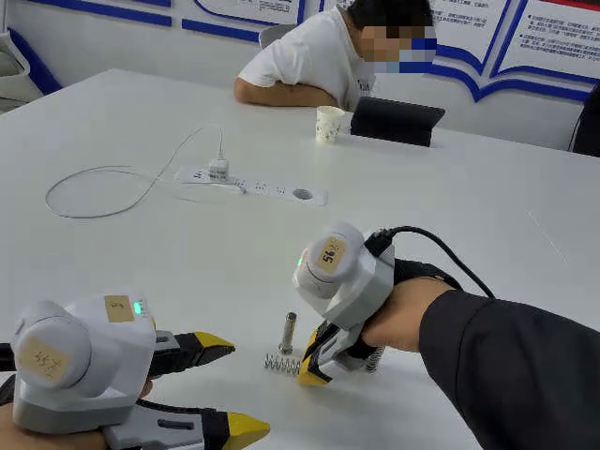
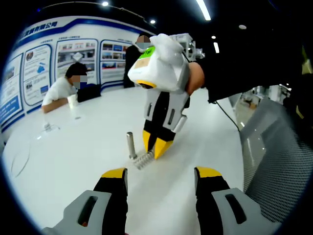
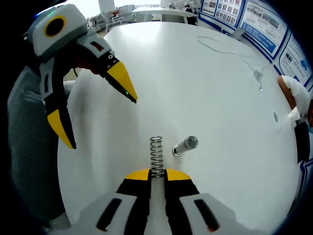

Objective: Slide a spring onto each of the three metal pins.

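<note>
Your right tool [image 3: 157, 172] is clamping one end of the spring [image 3: 156, 154], which is lying on the white table [image 1: 422, 187] just beside the upright metal pin [image 3: 185, 145]. Your left tool [image 2: 161, 172] is hovering nearby, jaws apart.

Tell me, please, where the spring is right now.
In the right gripper view, the spring lies on the table, one end pinched by the right gripper, just left of the metal pin.

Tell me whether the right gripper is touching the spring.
Touching. In the right gripper view the right gripper pinches the near end of the spring between its jaws.
</note>
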